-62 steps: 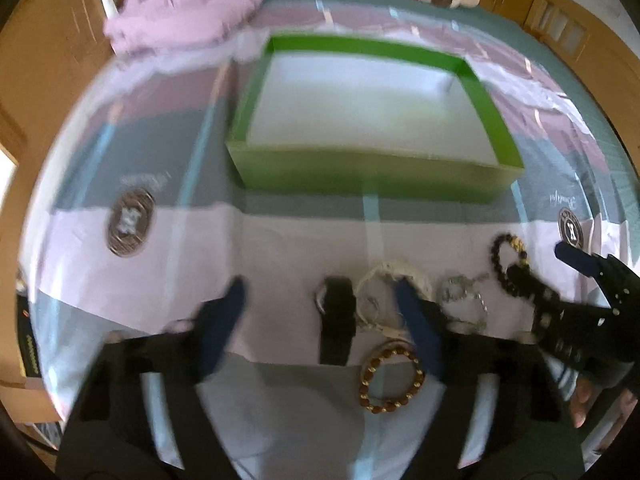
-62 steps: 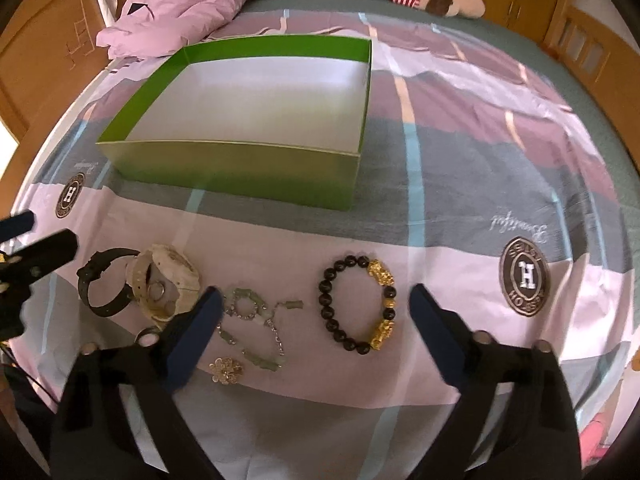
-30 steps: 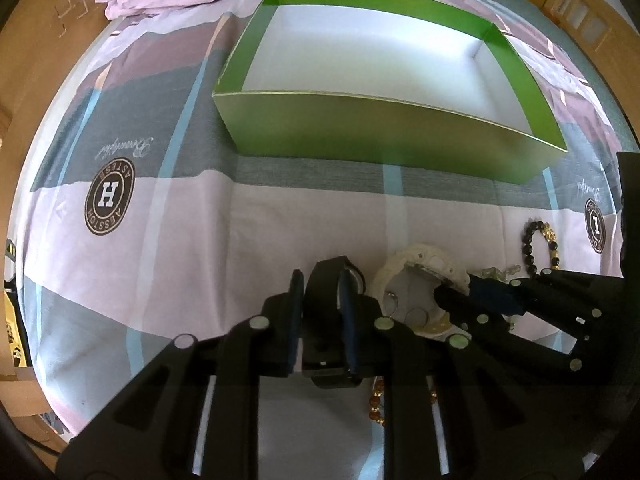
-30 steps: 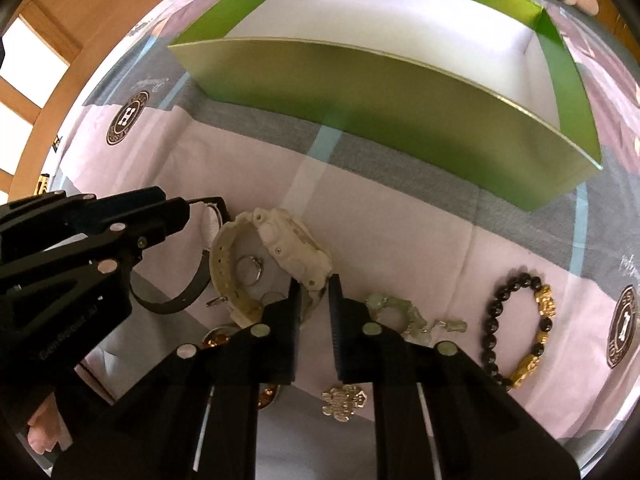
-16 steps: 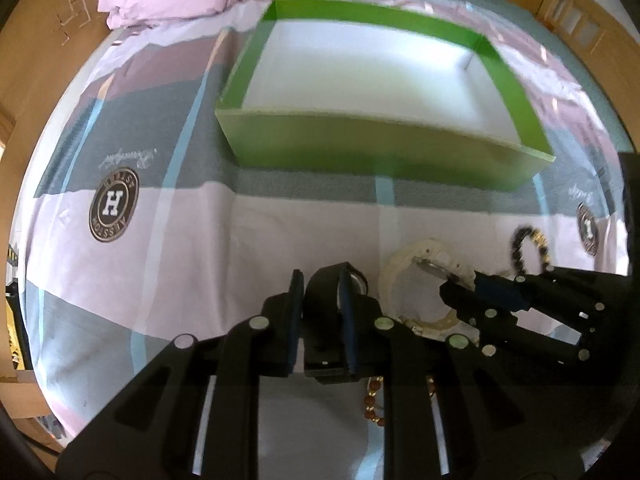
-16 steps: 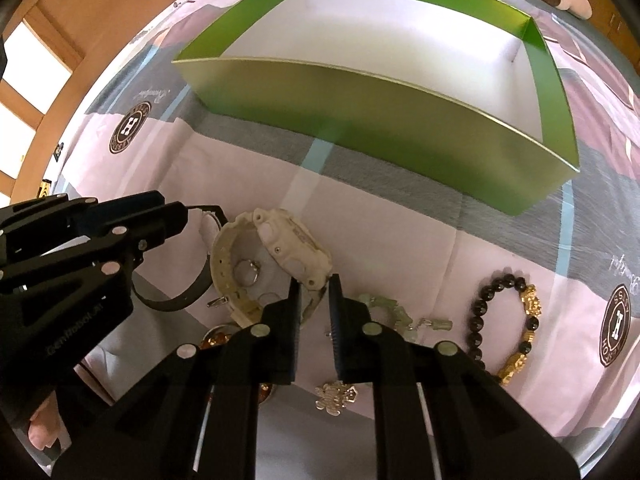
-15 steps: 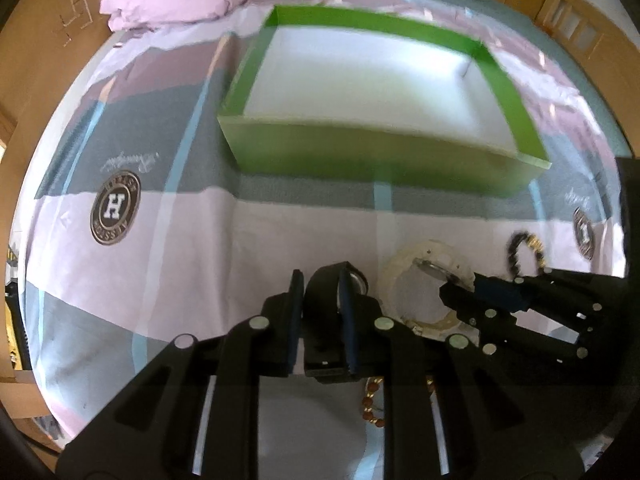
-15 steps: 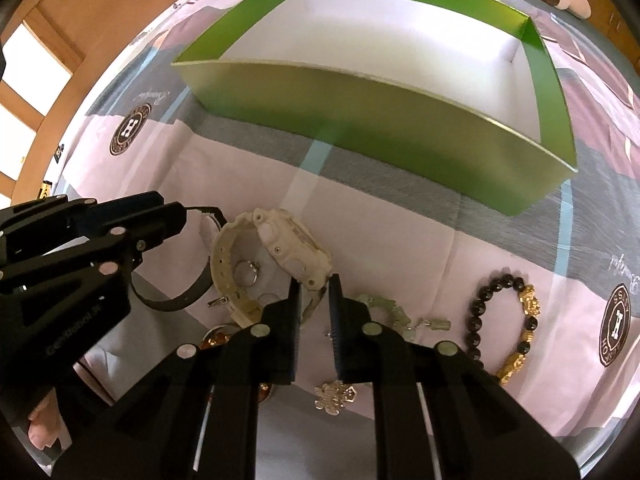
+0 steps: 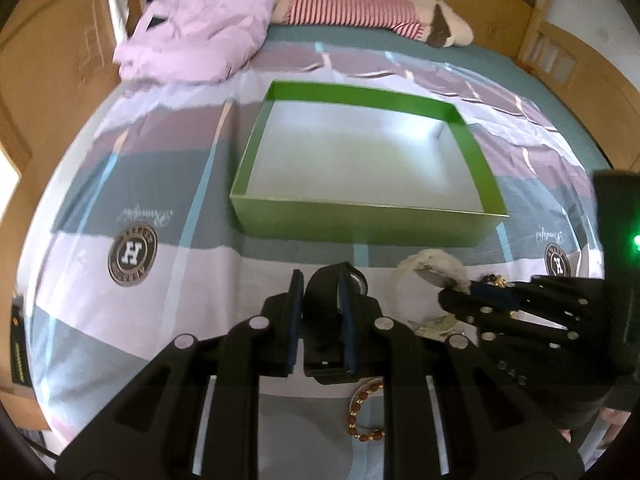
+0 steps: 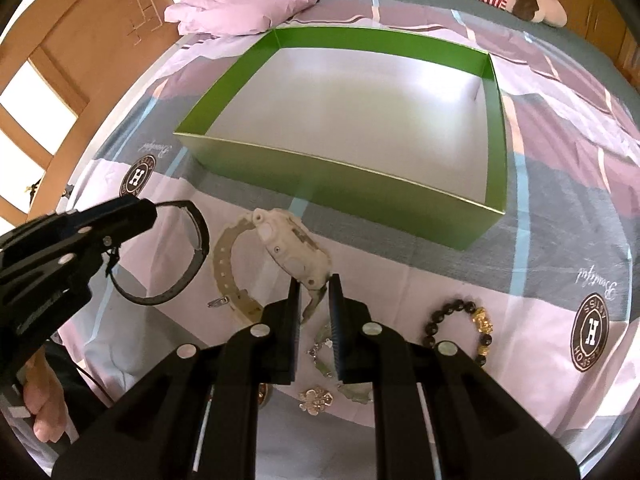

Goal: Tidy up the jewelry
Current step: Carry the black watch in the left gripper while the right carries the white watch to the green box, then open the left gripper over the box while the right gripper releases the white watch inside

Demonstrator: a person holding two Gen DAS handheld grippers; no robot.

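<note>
Now we have both watches off the bed: left tongs (image 9: 319, 316) clenched on the black watch (image 9: 334, 280), right tongs (image 10: 314, 312) on the cream watch (image 10: 296, 252), short of the empty green box (image 10: 320, 188).

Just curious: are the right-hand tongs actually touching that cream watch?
Touching. The right wrist view shows the right tongs closed on the cream watch, its strap end pinched between both pads.

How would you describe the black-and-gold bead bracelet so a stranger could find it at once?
Start at the green box on the bedspread. In front of its near right corner, beside a round H logo, lies the bead bracelet. Unlike its neighbours, it is a ring of black beads with gold charms.
</note>
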